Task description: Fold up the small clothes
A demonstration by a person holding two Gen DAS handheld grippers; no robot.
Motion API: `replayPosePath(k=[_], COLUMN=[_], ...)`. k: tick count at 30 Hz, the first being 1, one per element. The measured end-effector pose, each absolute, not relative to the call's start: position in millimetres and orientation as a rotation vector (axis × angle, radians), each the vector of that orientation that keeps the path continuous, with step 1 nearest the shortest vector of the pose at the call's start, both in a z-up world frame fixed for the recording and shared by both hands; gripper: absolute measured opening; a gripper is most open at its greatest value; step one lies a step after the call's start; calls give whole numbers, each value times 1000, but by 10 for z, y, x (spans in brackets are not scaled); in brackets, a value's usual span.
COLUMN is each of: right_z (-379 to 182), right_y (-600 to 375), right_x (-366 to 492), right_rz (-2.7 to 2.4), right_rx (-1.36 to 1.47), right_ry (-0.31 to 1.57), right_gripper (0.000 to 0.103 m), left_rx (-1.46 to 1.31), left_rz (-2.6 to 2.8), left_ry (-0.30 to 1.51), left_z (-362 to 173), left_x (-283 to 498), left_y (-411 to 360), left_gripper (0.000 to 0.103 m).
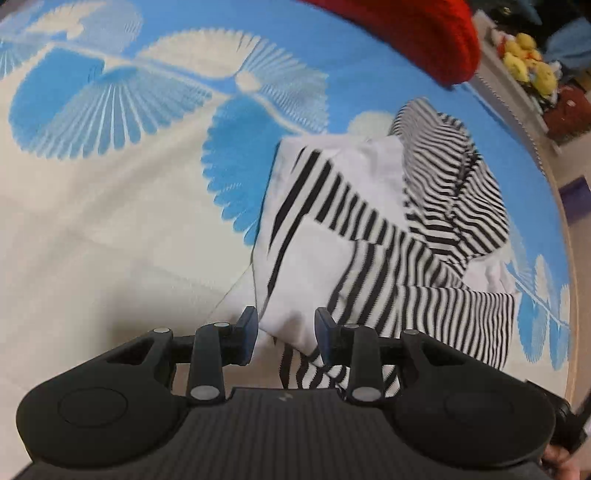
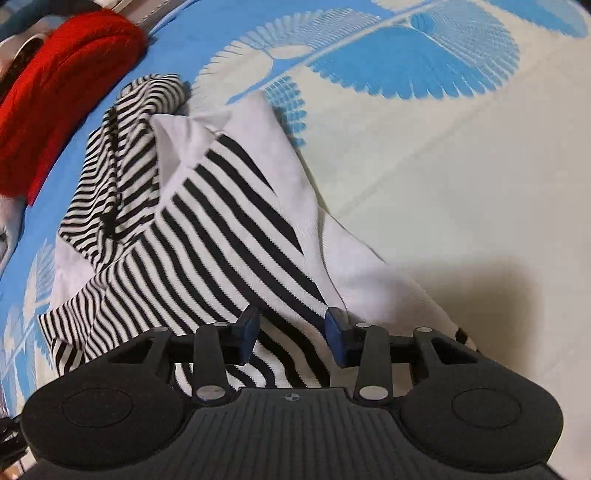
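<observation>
A black-and-white striped garment (image 1: 373,236) with plain white panels lies crumpled on the blue and cream patterned bedspread (image 1: 110,221). My left gripper (image 1: 286,338) hovers over its near white corner. Its jaws stand apart and the cloth lies beneath the gap, with neither pad pressing on it. In the right wrist view the same garment (image 2: 207,229) spreads out ahead. My right gripper (image 2: 291,336) is open above the wide-striped part near the white edge, and nothing is pinched between its blue-padded fingers (image 2: 247,332).
A red knitted item (image 1: 424,33) lies at the far edge of the bed, also seen as the red knit (image 2: 55,85) at the upper left. Yellow soft toys (image 1: 528,62) sit on a shelf beyond the bed's edge. Cream bedspread (image 2: 461,184) stretches to the right of the garment.
</observation>
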State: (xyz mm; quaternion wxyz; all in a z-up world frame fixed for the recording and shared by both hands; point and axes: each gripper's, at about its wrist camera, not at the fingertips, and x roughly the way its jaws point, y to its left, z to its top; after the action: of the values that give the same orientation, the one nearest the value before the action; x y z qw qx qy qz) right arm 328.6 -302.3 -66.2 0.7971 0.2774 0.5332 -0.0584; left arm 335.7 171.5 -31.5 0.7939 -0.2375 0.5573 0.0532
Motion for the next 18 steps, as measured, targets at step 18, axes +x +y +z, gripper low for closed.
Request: replayPosePath(k=[18], right_z=[-461], right_y=[-2717], right_x=[3443], right_rz=[-67], right_rx=[412], right_ry=[1062], right_gripper=[43], left_rx=[-534], left_rz=[318], left_ry=[957], left_z=[407], left_x=[2958], left_y=[1498], left_gripper=[0])
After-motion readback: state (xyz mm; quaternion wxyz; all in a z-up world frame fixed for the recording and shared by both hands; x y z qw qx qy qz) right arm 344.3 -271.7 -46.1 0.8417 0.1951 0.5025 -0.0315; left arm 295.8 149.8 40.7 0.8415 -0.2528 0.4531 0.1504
